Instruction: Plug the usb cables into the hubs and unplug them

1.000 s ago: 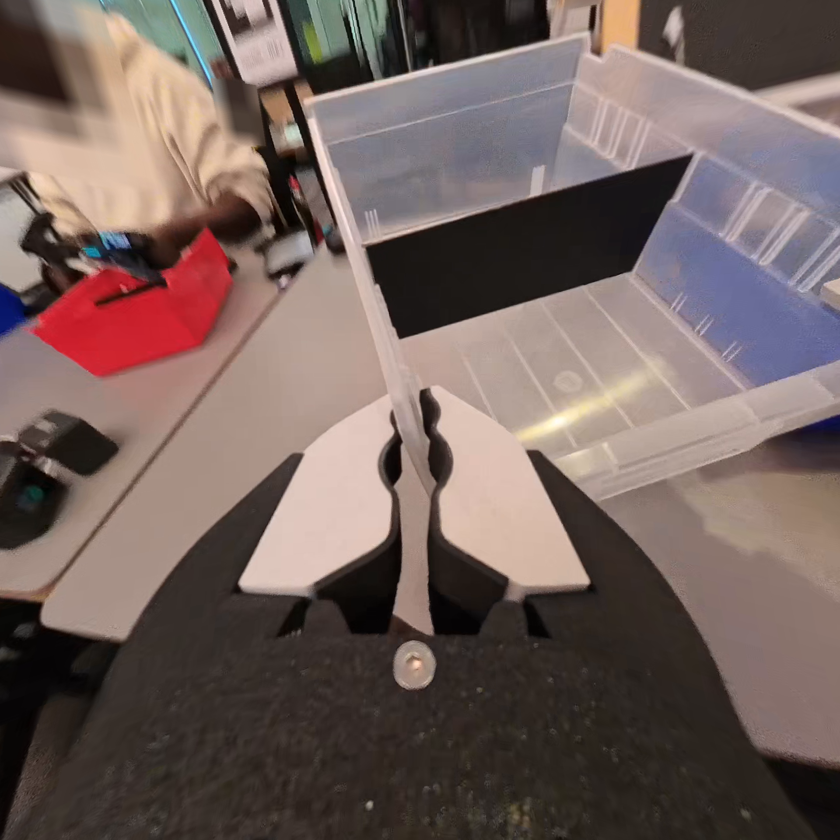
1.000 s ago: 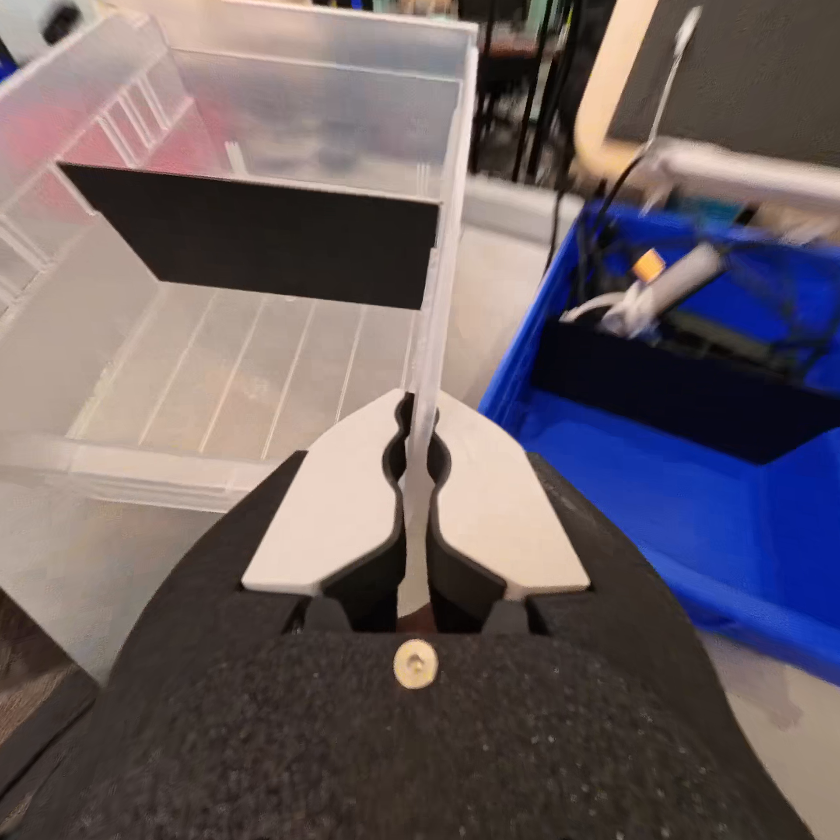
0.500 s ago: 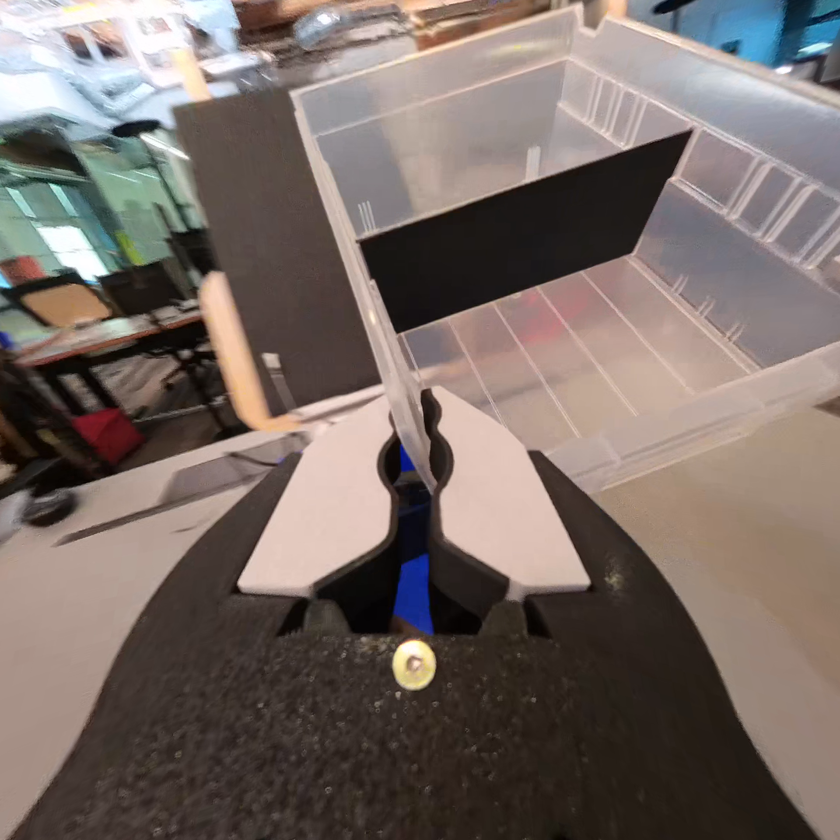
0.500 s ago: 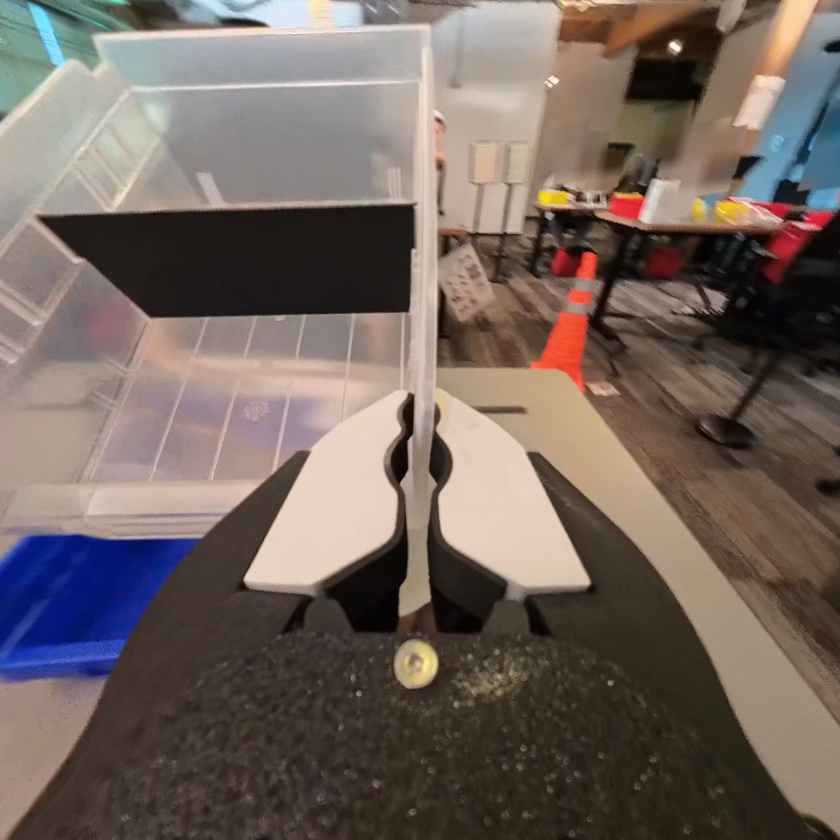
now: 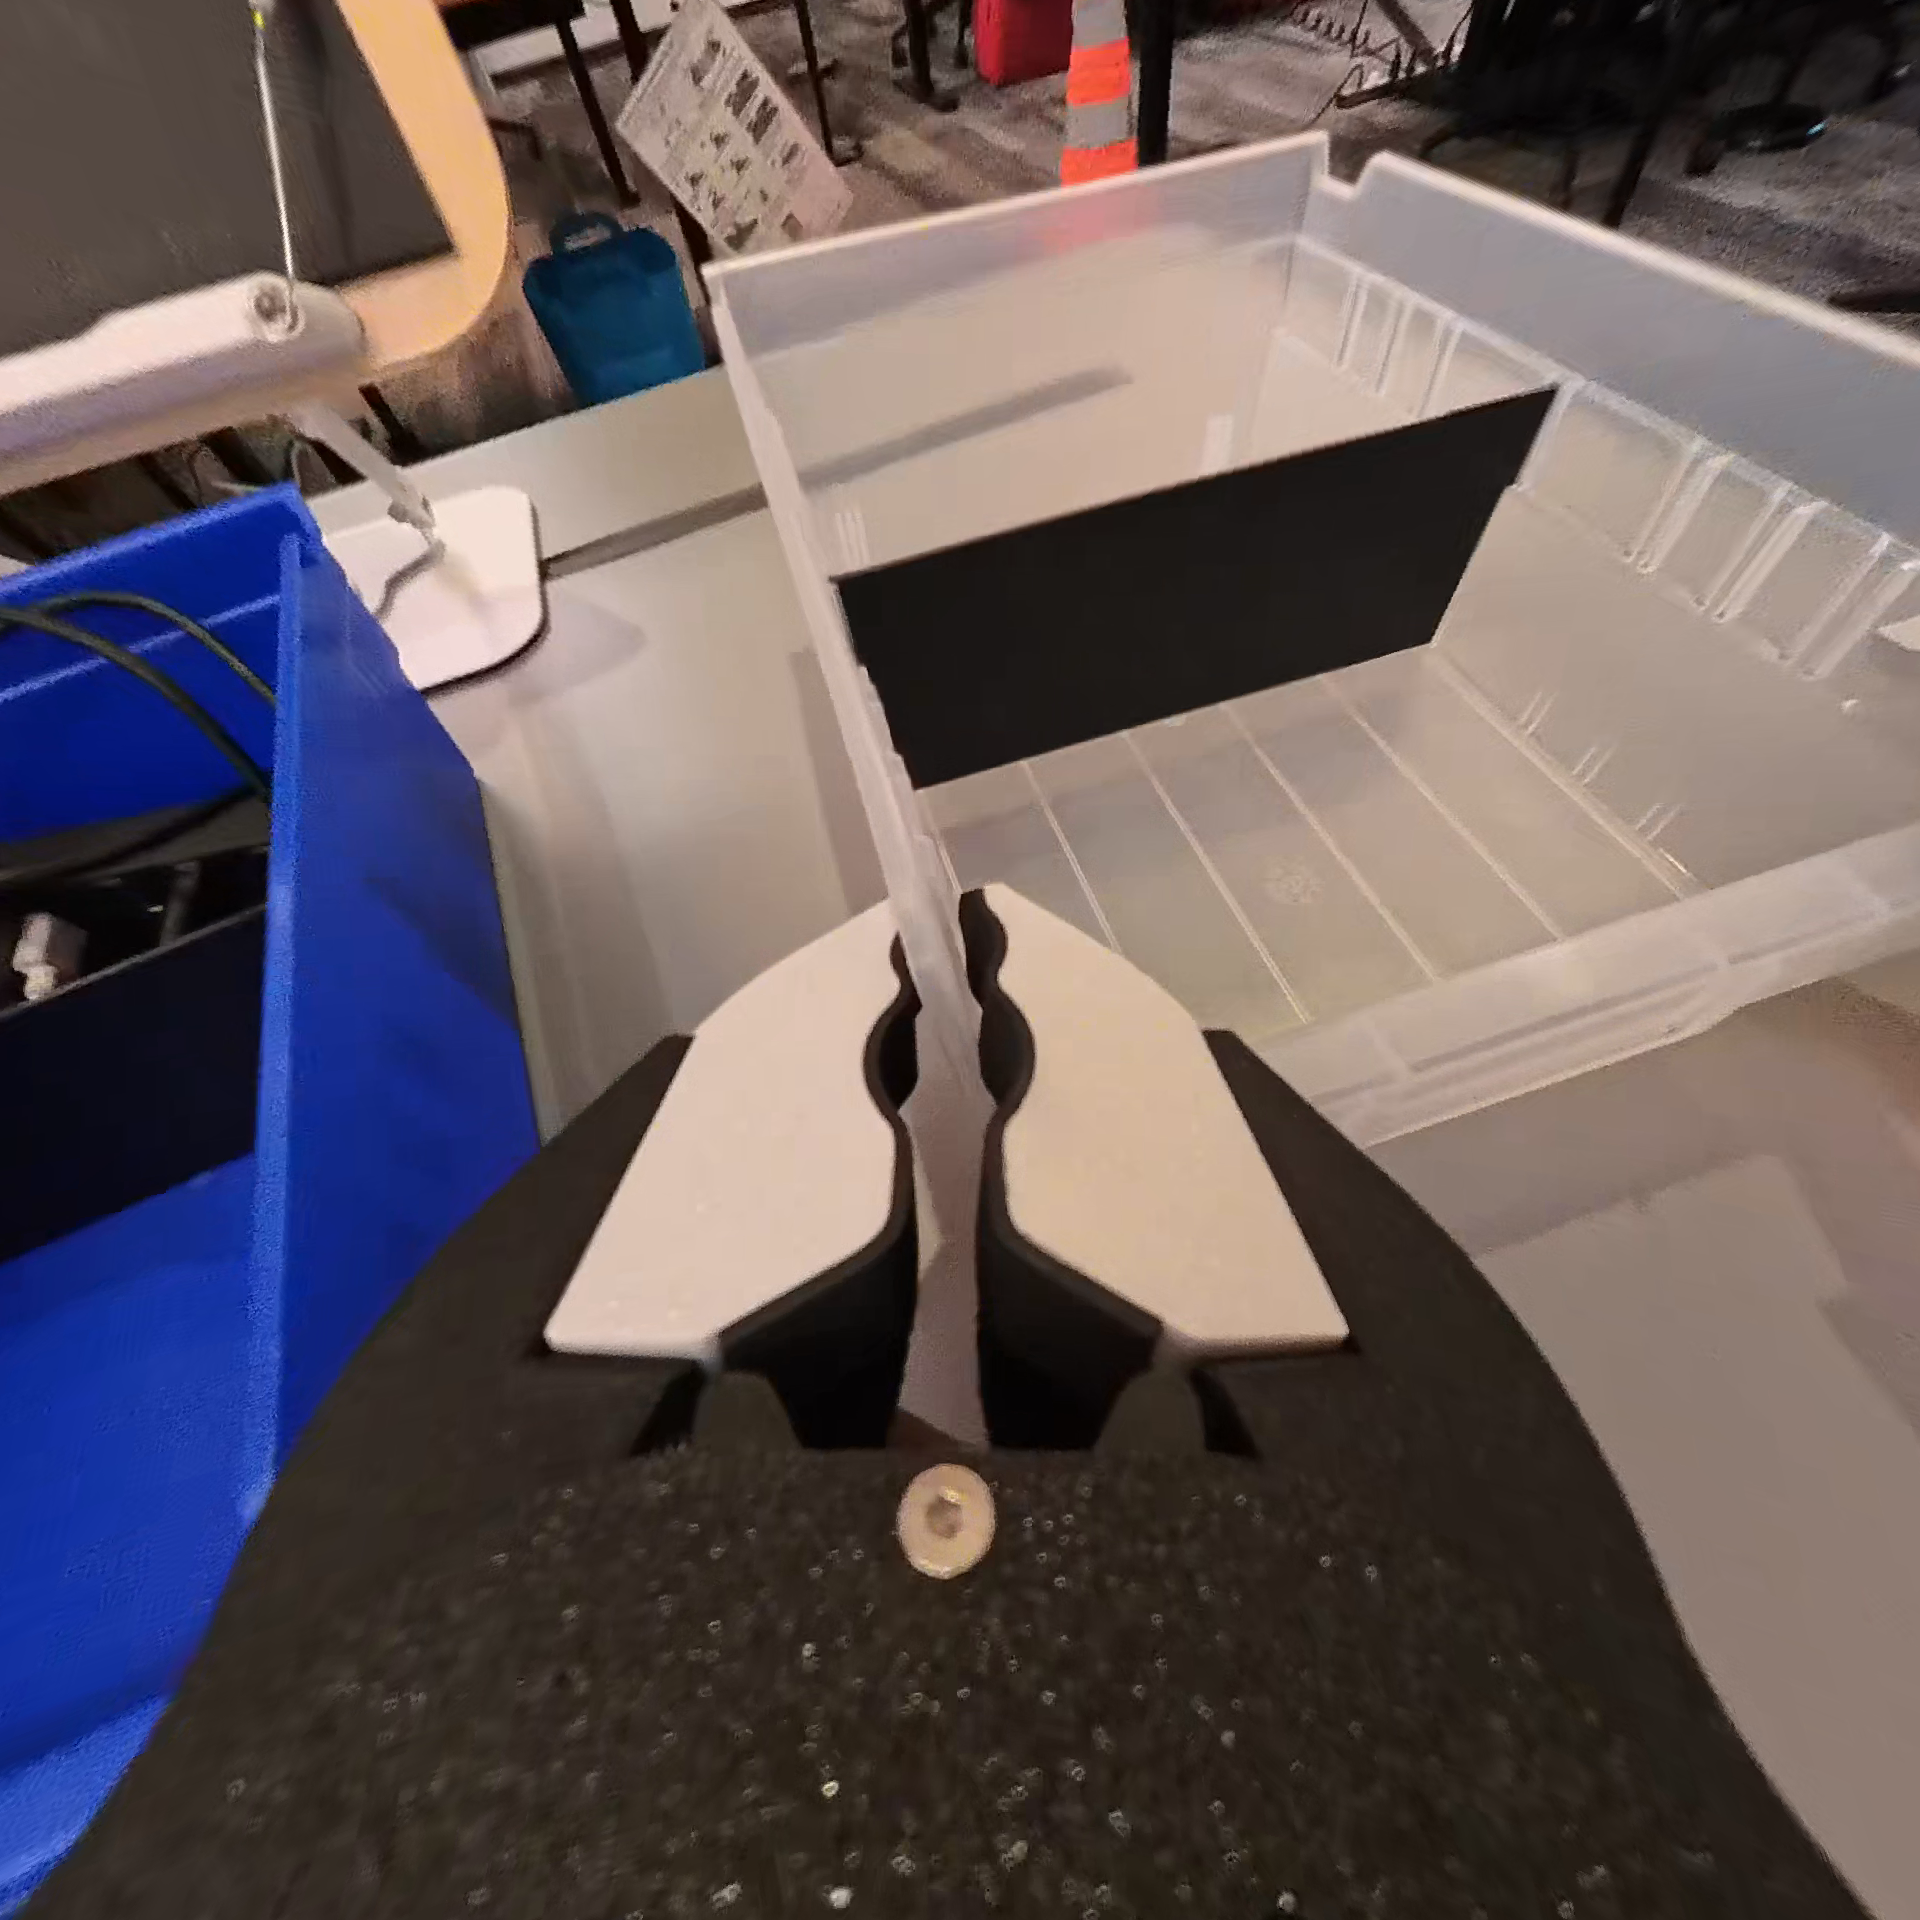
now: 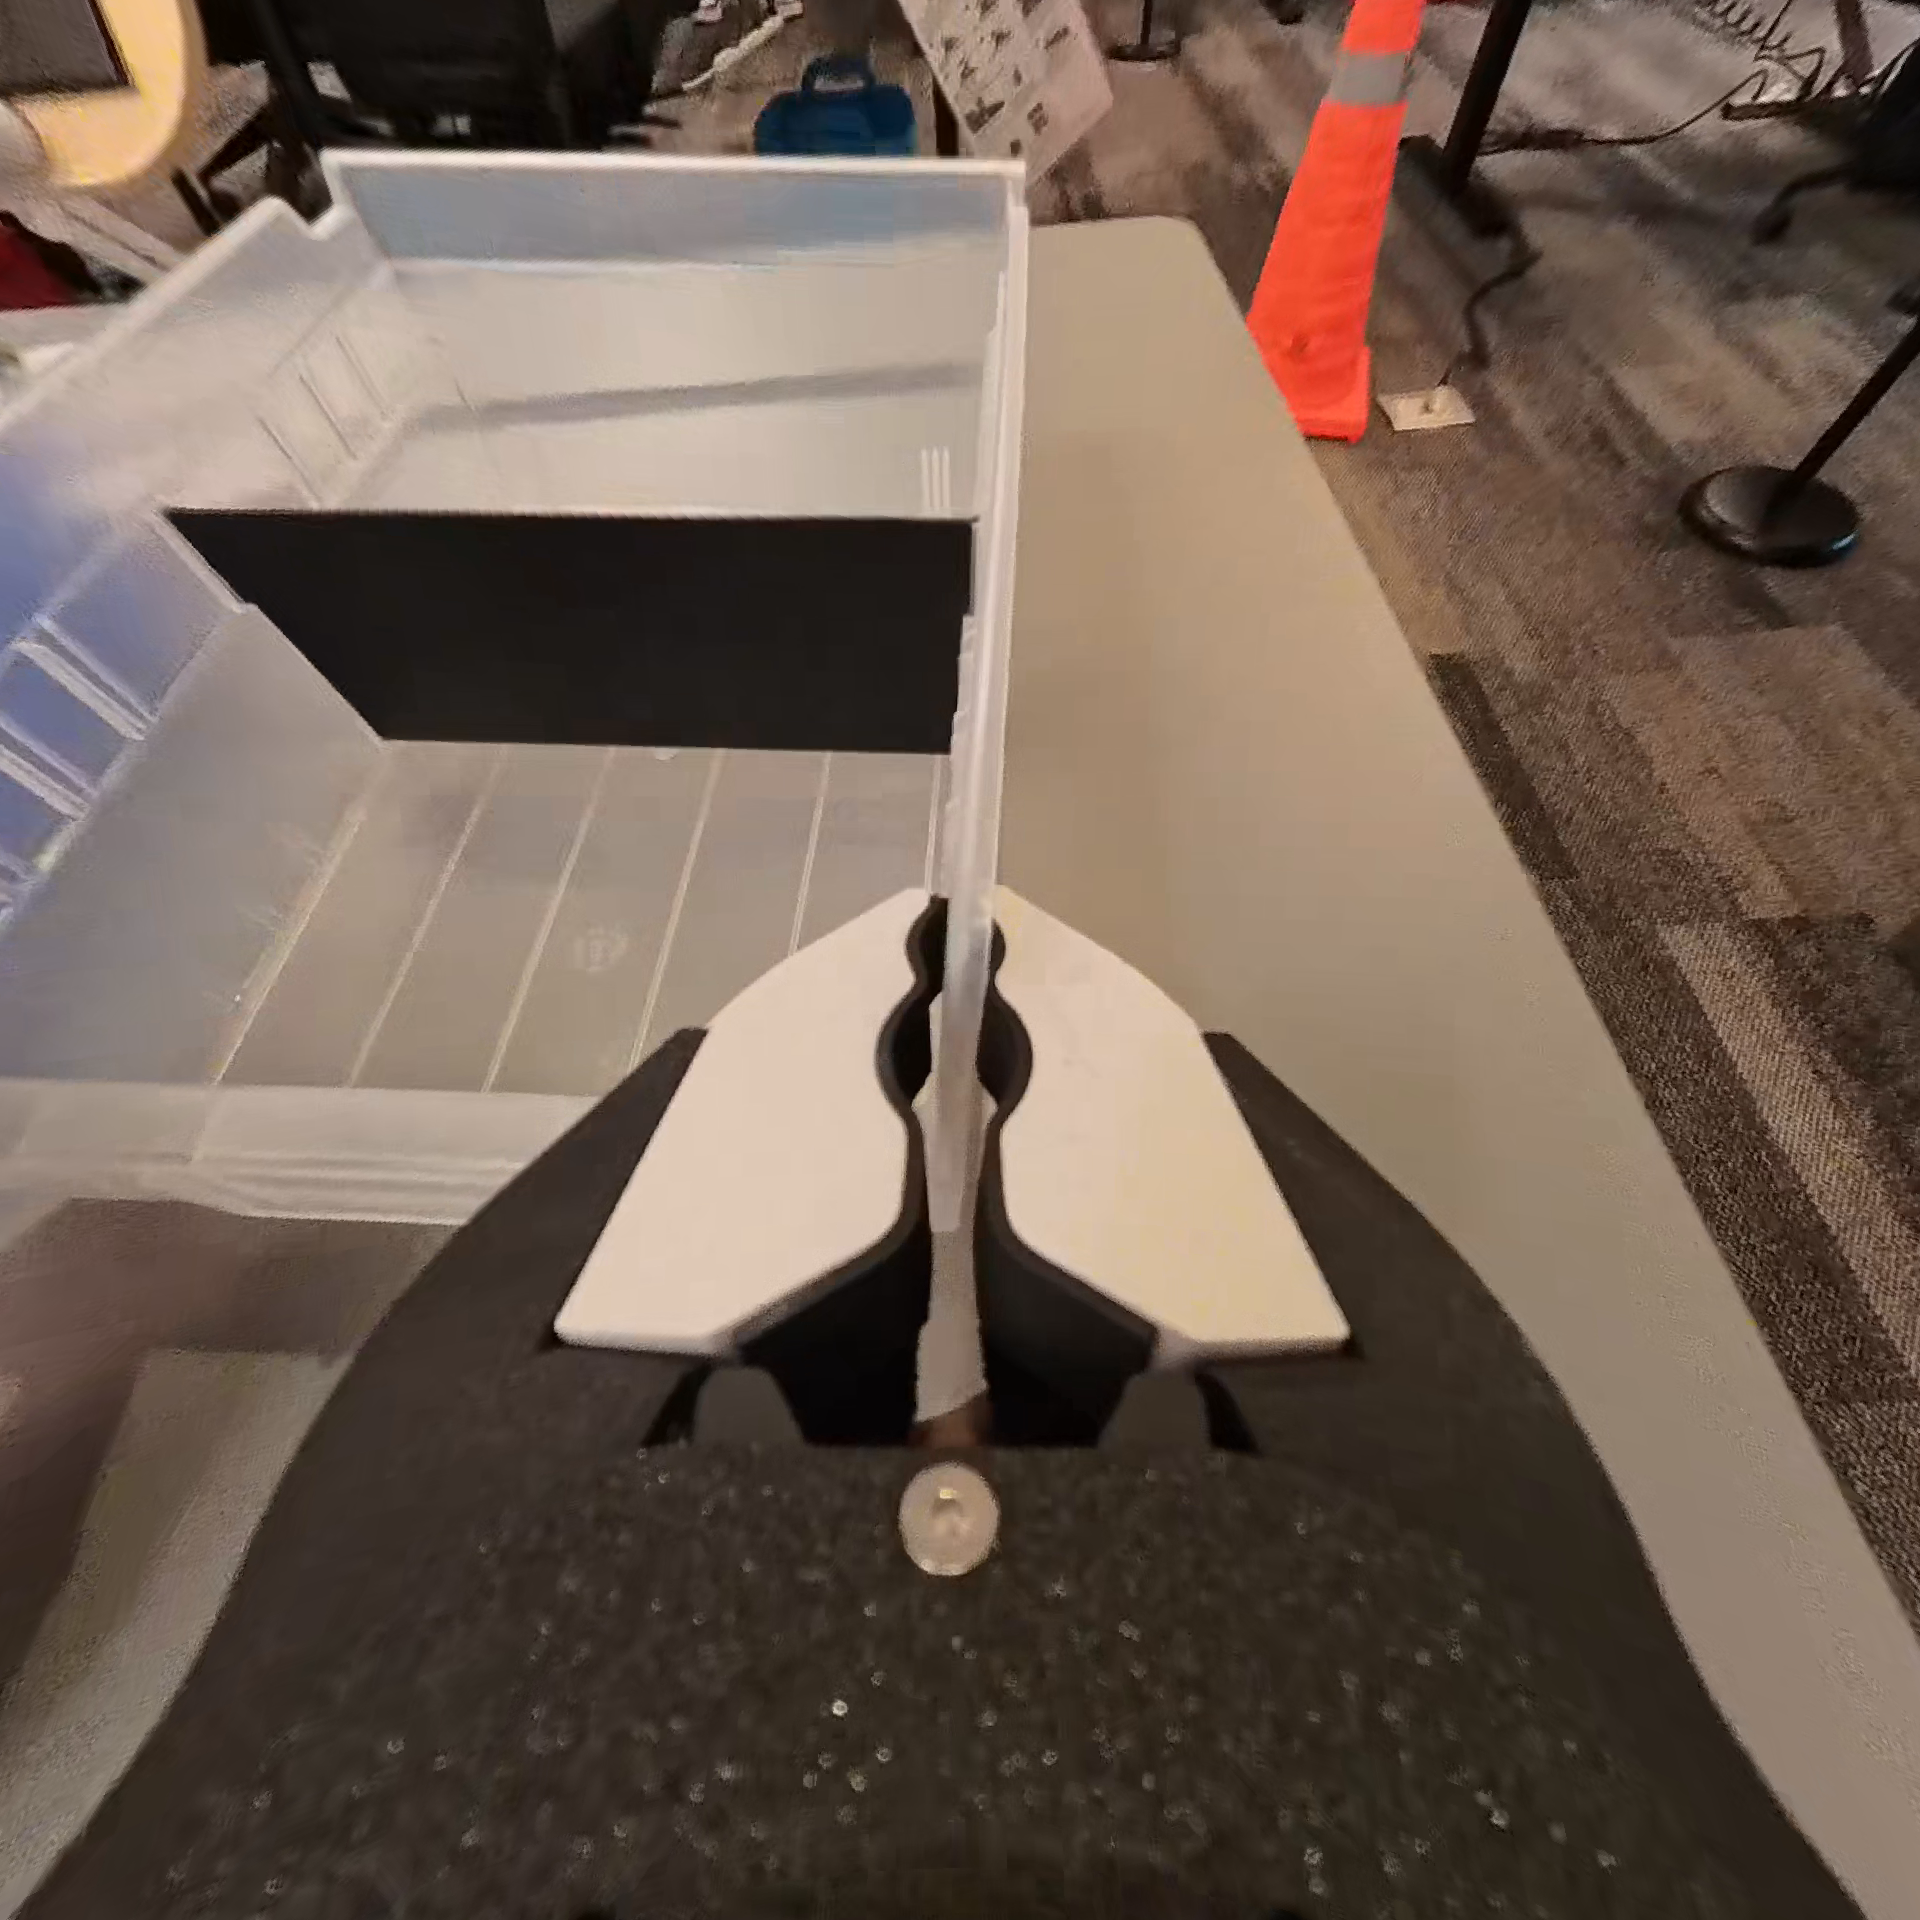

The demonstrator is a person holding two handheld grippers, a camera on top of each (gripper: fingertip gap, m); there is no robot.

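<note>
A clear plastic bin (image 5: 1507, 935) with a black divider (image 5: 1164, 582) across its middle is held by both grippers. My left gripper (image 5: 940, 914) is shut on the bin's left side wall. My right gripper (image 6: 966, 920) is shut on the bin's right side wall (image 6: 992, 582); the bin (image 6: 436, 935) and its divider (image 6: 603, 634) fill the left of that view. The bin is empty and sits low over the grey table (image 5: 665, 790). A blue bin (image 5: 343, 1039) at the left holds black cables (image 5: 135, 644) and dark items; no USB plug or hub shows clearly.
A white lamp base (image 5: 468, 582) stands on the table behind the blue bin. The table's right edge (image 6: 1558, 935) drops to a carpeted floor with an orange cone (image 6: 1340, 218) and a black stand base (image 6: 1777, 514). A small blue container (image 5: 613, 312) sits beyond the table.
Both grippers have swung the clear bin round to the right and lowered it; the view passed from another table with a red bin to the table end beside the blue bin. Both grips stayed shut.
</note>
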